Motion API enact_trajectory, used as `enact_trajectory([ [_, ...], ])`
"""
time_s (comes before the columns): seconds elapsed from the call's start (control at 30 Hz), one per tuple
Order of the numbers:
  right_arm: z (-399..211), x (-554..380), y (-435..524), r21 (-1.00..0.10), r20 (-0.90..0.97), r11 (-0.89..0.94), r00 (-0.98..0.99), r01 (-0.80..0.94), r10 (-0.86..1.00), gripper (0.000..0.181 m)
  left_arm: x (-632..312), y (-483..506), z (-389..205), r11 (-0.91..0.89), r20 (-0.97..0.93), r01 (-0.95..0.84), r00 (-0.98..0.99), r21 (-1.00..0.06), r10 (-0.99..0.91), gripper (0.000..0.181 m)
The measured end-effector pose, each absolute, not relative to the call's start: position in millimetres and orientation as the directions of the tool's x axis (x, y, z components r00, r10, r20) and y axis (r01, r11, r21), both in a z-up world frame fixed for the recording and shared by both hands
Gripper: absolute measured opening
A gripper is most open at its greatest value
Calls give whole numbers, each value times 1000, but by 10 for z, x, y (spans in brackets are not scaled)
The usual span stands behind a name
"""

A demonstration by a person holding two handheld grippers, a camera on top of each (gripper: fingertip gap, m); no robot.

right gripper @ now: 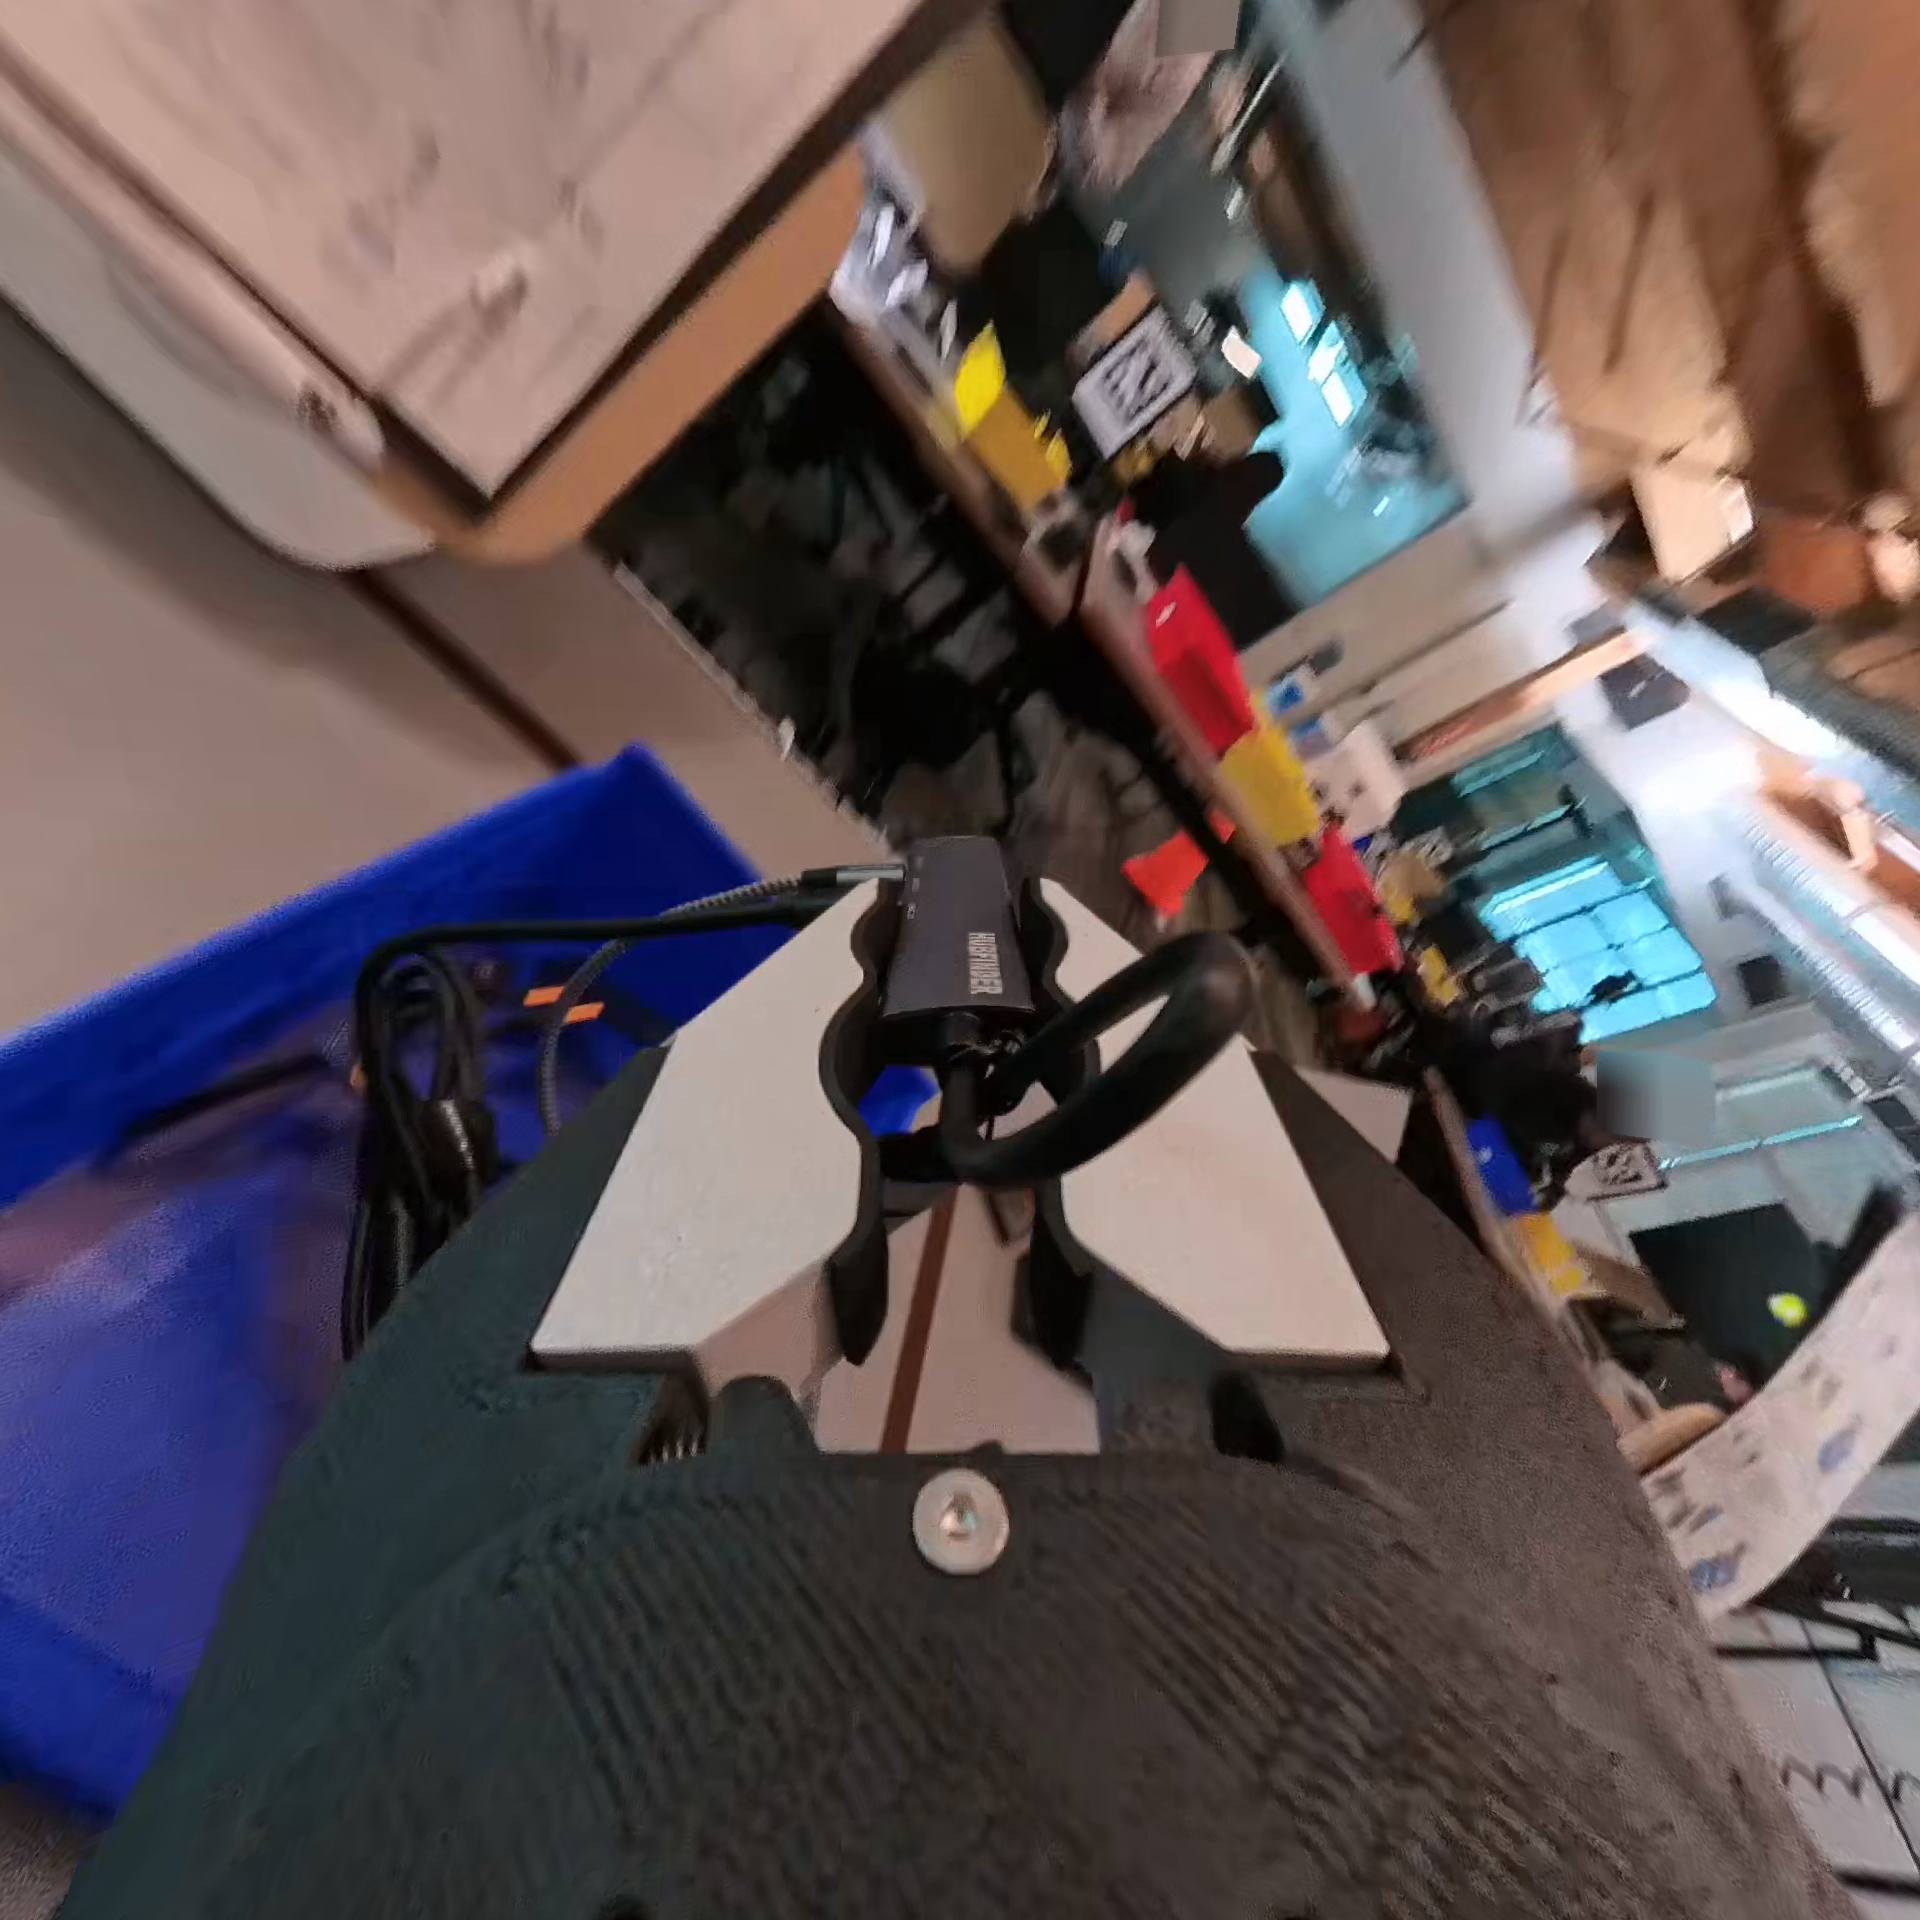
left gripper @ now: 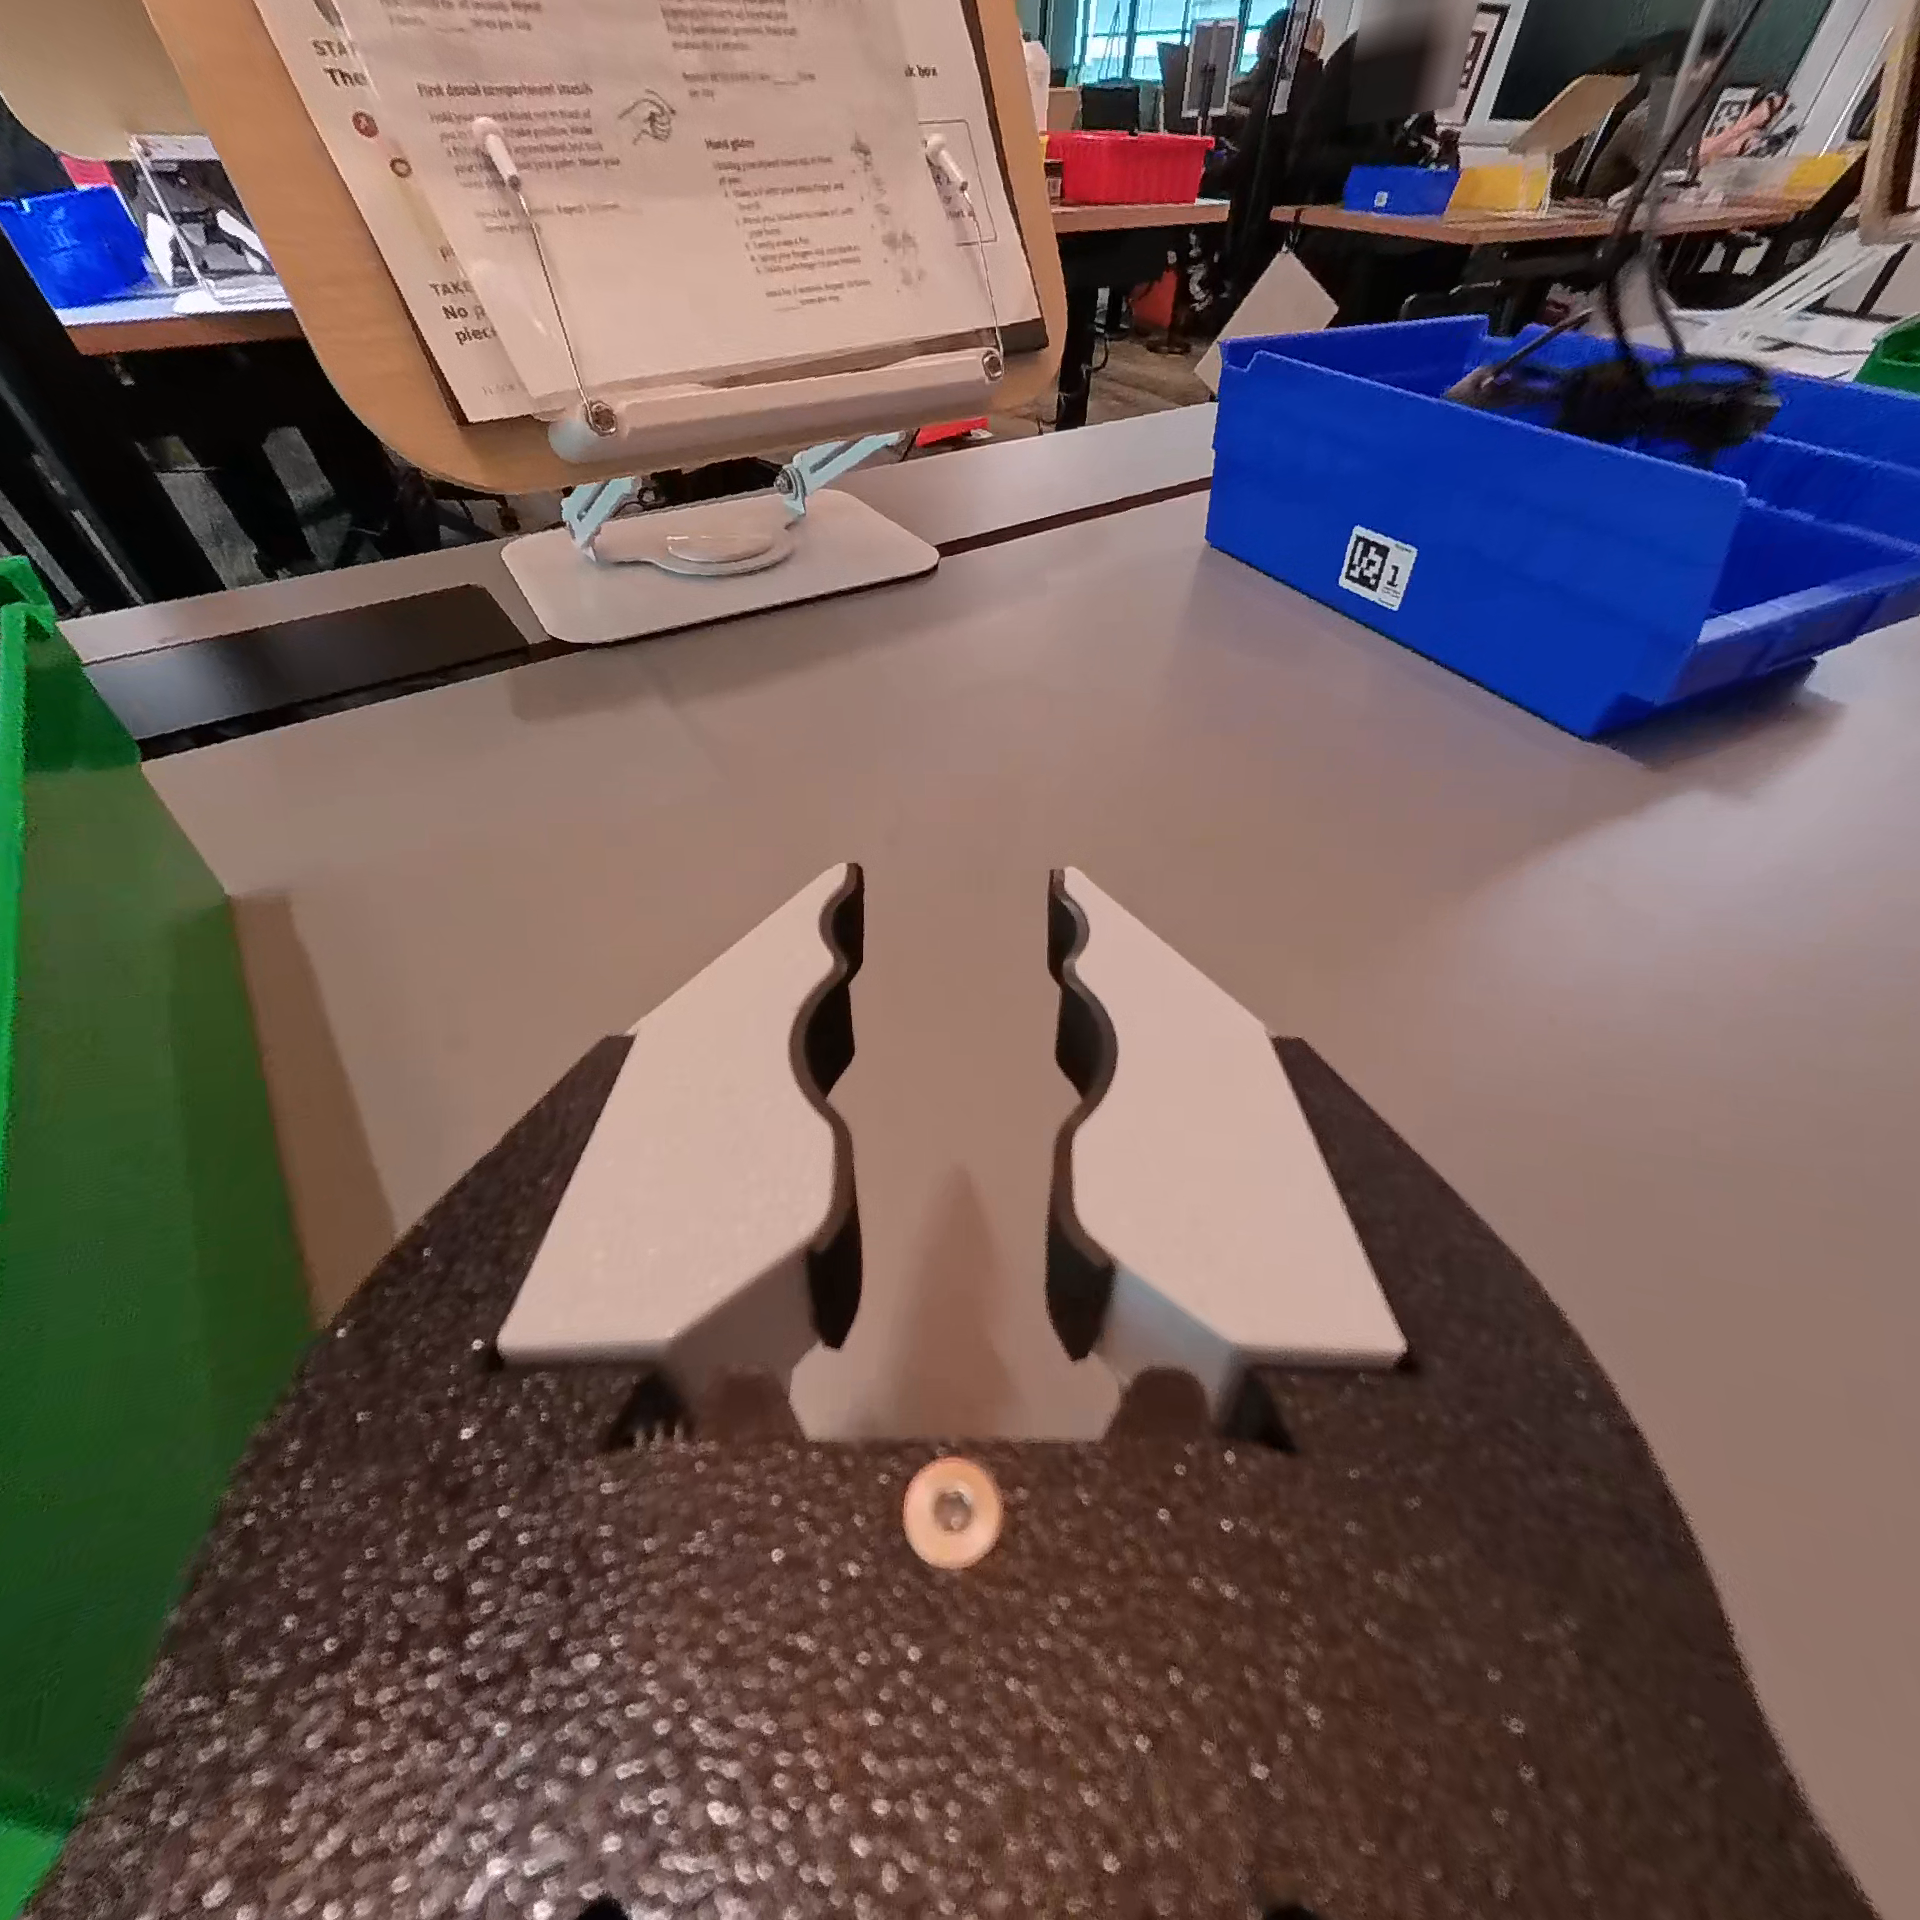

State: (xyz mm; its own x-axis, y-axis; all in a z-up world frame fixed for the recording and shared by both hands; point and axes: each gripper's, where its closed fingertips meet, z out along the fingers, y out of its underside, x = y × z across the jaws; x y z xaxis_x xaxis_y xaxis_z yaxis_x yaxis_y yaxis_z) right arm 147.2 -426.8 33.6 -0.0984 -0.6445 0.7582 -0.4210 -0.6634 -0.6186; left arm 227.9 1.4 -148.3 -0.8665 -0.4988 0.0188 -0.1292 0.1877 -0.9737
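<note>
My right gripper (right gripper: 956, 914) is shut on a dark grey USB hub (right gripper: 956, 951) and holds it in the air, tilted, above a blue bin (right gripper: 260, 935). A braided cable (right gripper: 675, 920) is plugged into the hub's side and hangs down toward bundled black cables (right gripper: 416, 1122) in the bin. The hub's own black cord (right gripper: 1122, 1070) loops beside the right finger. My left gripper (left gripper: 956, 883) is open and empty, low over the grey table (left gripper: 935, 748). The blue bin (left gripper: 1538, 582) shows at the right of the left wrist view, with a blurred dark cable bundle (left gripper: 1652, 384) hanging over it.
A document stand (left gripper: 665, 260) with printed pages stands on its base plate (left gripper: 717, 571) at the table's far edge. A green bin (left gripper: 94, 1039) is close at my left. Other tables with red, yellow and blue bins stand in the background. About 50 cm separates my left fingertips from my right.
</note>
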Motion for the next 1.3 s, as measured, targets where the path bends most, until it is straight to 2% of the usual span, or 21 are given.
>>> enact_trajectory([
  [0.1, -277, 1516, -4441, -553, 748, -605, -22, -573, -663, 23, 2269, 7, -1494, 188, 25, -134, -870, -973, -493, 33],
  [0.23, -1087, 1497, -4650, -336, 747, -560, 148, -757, -648, 23, 2262, -2, -1521, 201, 20, -136, -871, -970, -491, 33],
  [0.33, -1689, 1327, -4625, -182, 595, -518, 326, -836, -735, 35, 2256, -7, -1562, 217, 19, -142, -872, -966, -489, 33],
  [0.4, -1829, 1209, -4690, -85, 562, -512, 383, -855, -733, 53, 2251, -8, -1580, 225, 16, -144, -873, -964, -487, 33],
  [0.47, -1763, 1175, -4721, -88, 567, -513, 381, -854, -730, 59, 2243, -8, -1579, 227, 16, -142, -875, -964, -483, 34],
  [0.57, -1620, 1073, -4614, -177, 501, -494, 354, -851, -790, 69, 2229, -4, -1569, 230, 11, -137, -878, -964, -479, 34],
  [0.63, -1549, 917, -4543, -206, 456, -481, 352, -852, -818, 83, 2213, -6, -1565, 233, 9, -135, -880, -963, -475, 34],
  [0.83, -1432, 387, -4316, -204, 203, -422, 383, -884, -901, 85, 2085, -132, -1534, 246, 9, -129, -899, -961, -437, 37],
  [0.9, -1338, 383, -4479, -196, 276, -420, 361, -886, -891, 95, 2027, -203, -1566, 270, 4, -129, -909, -954, -418, 40],
  [1.0, -1108, 585, -4866, -205, 536, -460, 294, -864, -791, 116, 1960, -309, -1629, 307, -2, -132, -916, -942, -401, 43],
  [1.1, -931, 894, -4890, -232, 704, -621, 311, -749, -638, 114, 1905, -420, -1680, 329, 1, -142, -919, -934, -394, 44],
  [1.2, -903, 909, -4814, -114, 770, -722, 399, -682, -498, 118, 1820, -532, -1709, 340, 16, -155, -926, -928, -377, 46],
  [1.23, -880, 872, -4816, -108, 774, -714, 392, -692, -497, 117, 1796, -559, -1715, 345, 15, -155, -927, -926, -375, 47],
  [1.3, -912, 717, -4759, -168, 701, -660, 383, -732, -602, 119, 1741, -614, -1712, 351, 11, -148, -931, -925, -364, 46],
])
